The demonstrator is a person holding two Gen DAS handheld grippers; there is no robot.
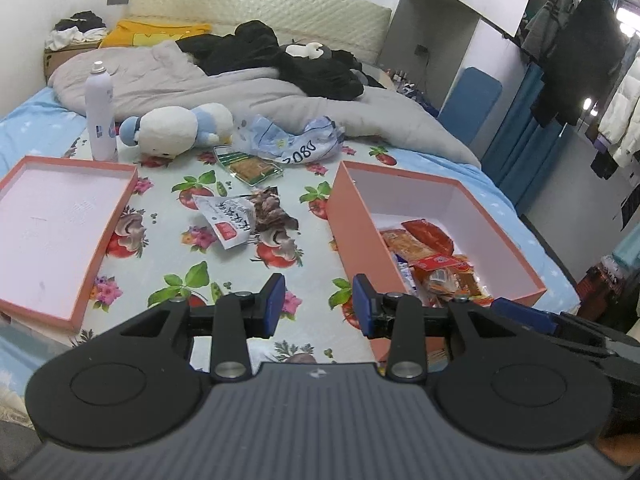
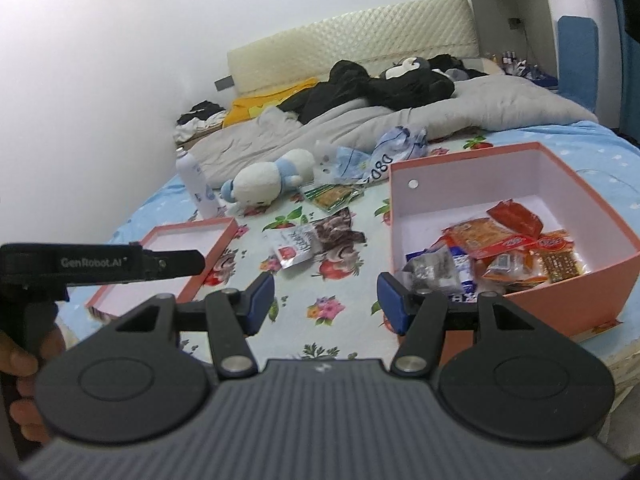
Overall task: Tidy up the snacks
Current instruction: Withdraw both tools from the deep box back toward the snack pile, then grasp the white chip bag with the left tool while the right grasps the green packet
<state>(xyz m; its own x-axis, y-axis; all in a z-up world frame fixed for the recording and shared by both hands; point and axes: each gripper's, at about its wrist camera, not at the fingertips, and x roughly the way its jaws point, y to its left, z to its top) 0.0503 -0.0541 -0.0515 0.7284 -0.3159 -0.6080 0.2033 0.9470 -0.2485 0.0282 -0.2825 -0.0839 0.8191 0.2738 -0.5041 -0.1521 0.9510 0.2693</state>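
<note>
On the sheet, white snack packet (image 1: 228,220) lying aslant

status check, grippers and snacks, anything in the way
Left gripper open, empty. Right gripper open, empty. Pink box part filled; two snack packets loose on the bed. Nothing blocking them.
</note>
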